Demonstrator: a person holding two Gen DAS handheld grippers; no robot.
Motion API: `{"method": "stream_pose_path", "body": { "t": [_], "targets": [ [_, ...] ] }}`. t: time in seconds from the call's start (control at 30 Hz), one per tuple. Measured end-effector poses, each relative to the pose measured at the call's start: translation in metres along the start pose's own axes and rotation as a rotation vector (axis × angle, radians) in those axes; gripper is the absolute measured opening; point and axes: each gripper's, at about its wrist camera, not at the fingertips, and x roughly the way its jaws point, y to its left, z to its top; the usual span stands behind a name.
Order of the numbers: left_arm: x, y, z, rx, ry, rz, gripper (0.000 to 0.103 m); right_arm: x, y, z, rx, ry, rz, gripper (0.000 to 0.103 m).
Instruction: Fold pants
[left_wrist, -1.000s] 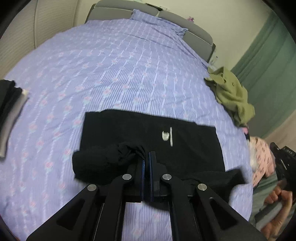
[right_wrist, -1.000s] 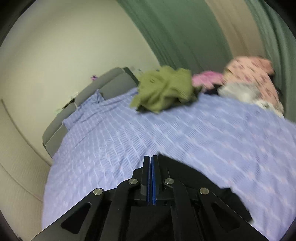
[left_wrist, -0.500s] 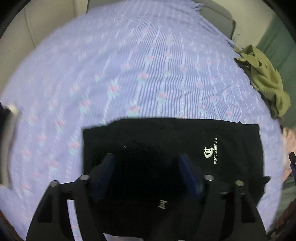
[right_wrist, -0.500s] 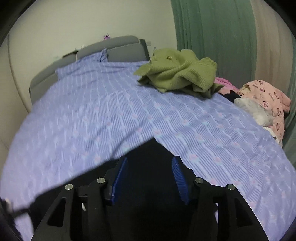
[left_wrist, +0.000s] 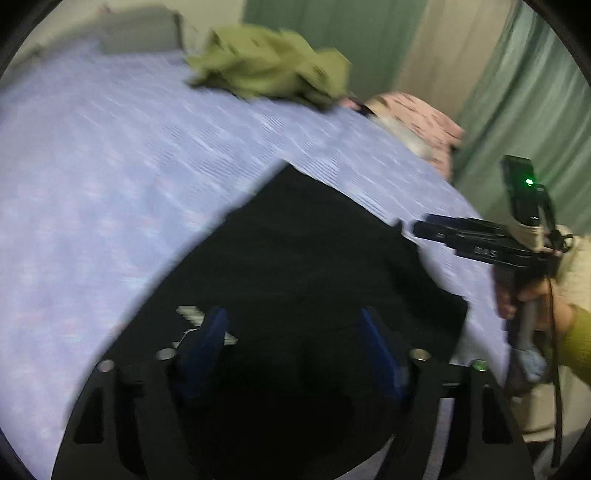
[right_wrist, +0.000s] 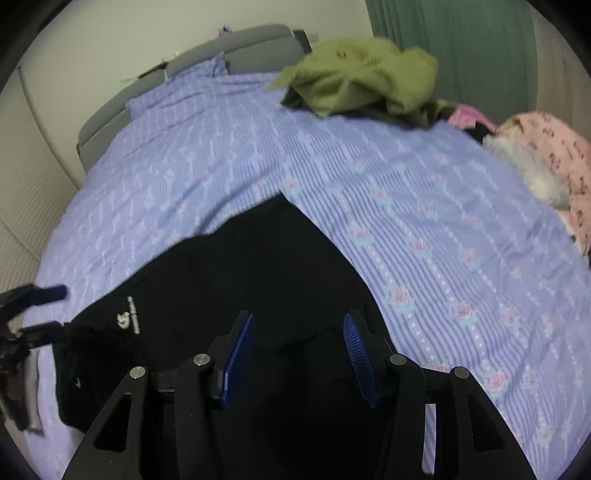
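The black pants (right_wrist: 240, 277) lie folded on the lavender bed sheet (right_wrist: 406, 221), with a small white logo (right_wrist: 127, 321) near their left end. My right gripper (right_wrist: 298, 325) hovers over the near part of the pants, open, nothing between its blue pads. My left gripper (left_wrist: 291, 325) hangs over the pants (left_wrist: 295, 258) too; its jaws are closing but stand wide apart, the pads gripping no cloth. Each gripper shows in the other's view: the left gripper (right_wrist: 51, 310) at the pants' left end, the right gripper (left_wrist: 443, 229) at their right edge, held by a hand (left_wrist: 524, 295).
A crumpled green garment (right_wrist: 362, 77) lies at the far side of the bed, with a pink patterned garment (right_wrist: 546, 155) to its right. Behind them are a grey headboard (right_wrist: 236, 48) and green curtains (right_wrist: 461, 48). A dark folded item (right_wrist: 22, 398) sits at the left edge.
Both grippers were shut, the left on bunched black cloth; both have opened and let go. The left view has swung right across the bed. The right gripper has dropped closer to the pants.
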Motion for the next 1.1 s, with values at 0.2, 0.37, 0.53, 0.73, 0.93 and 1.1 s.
{"method": "stream_pose_path", "body": {
  "t": [0.2, 0.37, 0.53, 0.73, 0.93, 1.1],
  "targets": [
    [0.053, 0.002, 0.012, -0.006, 0.098, -0.085, 0.059, 0.035, -0.024, -0.001, 0.016, 0.098, 0.071, 0.052],
    [0.076, 0.001, 0.012, 0.006, 0.156, -0.114, 0.059, 0.051, -0.034, 0.001, 0.009, 0.103, 0.045, 0.052],
    [0.098, -0.004, 0.009, 0.034, 0.21, -0.1, 0.058, 0.058, -0.046, 0.002, 0.048, 0.101, 0.062, 0.056],
    [0.116, 0.003, 0.003, 0.014, 0.252, -0.045, 0.019, 0.071, -0.052, 0.0, 0.07, 0.144, 0.105, 0.058],
    [0.1, -0.001, 0.001, -0.039, 0.202, -0.076, 0.004, 0.071, -0.047, 0.002, 0.058, 0.144, 0.123, 0.019],
    [0.056, -0.013, 0.016, -0.063, 0.042, -0.103, 0.004, 0.023, -0.039, 0.022, 0.101, -0.019, 0.099, 0.015]
  ]
}}
